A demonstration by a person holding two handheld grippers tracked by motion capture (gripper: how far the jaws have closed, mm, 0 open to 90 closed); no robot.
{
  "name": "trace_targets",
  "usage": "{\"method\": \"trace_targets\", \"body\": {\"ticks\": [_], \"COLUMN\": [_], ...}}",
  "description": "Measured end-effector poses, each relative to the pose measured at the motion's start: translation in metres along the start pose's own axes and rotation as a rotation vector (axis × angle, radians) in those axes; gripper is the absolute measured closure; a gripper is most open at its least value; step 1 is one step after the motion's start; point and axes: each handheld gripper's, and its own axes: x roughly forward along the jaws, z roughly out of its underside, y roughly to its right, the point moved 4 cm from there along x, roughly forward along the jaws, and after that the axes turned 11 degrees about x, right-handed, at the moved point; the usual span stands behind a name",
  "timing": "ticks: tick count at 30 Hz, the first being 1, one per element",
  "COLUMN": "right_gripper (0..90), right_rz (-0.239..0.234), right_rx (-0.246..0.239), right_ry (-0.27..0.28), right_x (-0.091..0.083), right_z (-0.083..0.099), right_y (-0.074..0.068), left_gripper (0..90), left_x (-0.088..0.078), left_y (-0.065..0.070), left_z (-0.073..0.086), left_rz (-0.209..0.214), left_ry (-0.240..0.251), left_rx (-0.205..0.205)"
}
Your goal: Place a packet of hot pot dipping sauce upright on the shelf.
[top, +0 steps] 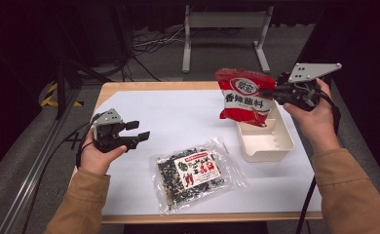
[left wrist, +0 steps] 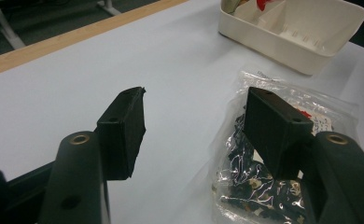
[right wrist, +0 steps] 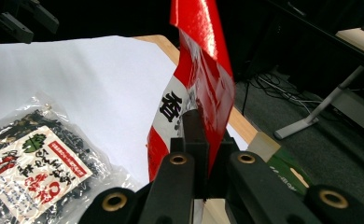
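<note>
At the left of the high view the left gripper (top: 138,135) hovers just above the white surface (top: 178,117), held in the person's left hand (top: 96,157); its fingers (left wrist: 123,133) stand released with nothing between them, bare white sheet showing in the gap in the left gripper view; the gripper points toward the middle of the surface, near but apart from the clear packet (top: 196,173). That clear packet, full of dark dried bits and bearing a white, red and green label, lies flat near the front edge, in the middle of the surface; in the left gripper view its crinkled film (left wrist: 269,186) shows just behind the right-hand finger. Further right, a cream tray (top: 266,144) sits on the surface with its long side running away from the person; it is well clear of the clear packet. Above the tray's far end hangs the red sachet (top: 244,95), upright, off the surface, its lower edge just over the tray's rim; the right gripper (top: 271,92), in the person's right hand (top: 314,117), has its fingers clenched on the sachet's right edge; the right gripper view shows the fingers (right wrist: 194,135) pinching the glossy red sachet (right wrist: 203,70) edge-on.
</note>
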Motion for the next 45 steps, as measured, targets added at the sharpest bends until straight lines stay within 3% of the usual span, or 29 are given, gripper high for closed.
{"method": "trace_targets", "body": {"ticks": [5, 20, 32, 45], "right_gripper": [90.0, 90.0, 90.0, 90.0], "right_rz": [0.008, 0.032, 0.050, 0.063], "right_rx": [-0.008, -0.039, -0.047, -0.040], "right_ry": [0.001, -0.014, -0.065, -0.126], "right_x": [-0.001, 0.001, 0.010, 0.026], "right_z": [0.001, 0.000, 0.008, 0.027], "right_y": [0.009, 0.035, 0.053, 0.068], "left_gripper": [38.1, 36.6, 36.5, 36.5], "left_x": [0.001, 0.002, 0.002, 0.004], "left_y": [-0.002, -0.004, -0.007, -0.006], "left_z": [0.001, 0.004, 0.006, 0.006], "left_rz": [0.002, 0.015, 0.014, 0.018], "left_ry": [-0.011, -0.026, -0.033, -0.040], "left_rx": [0.013, 0.002, -0.002, -0.002]}}
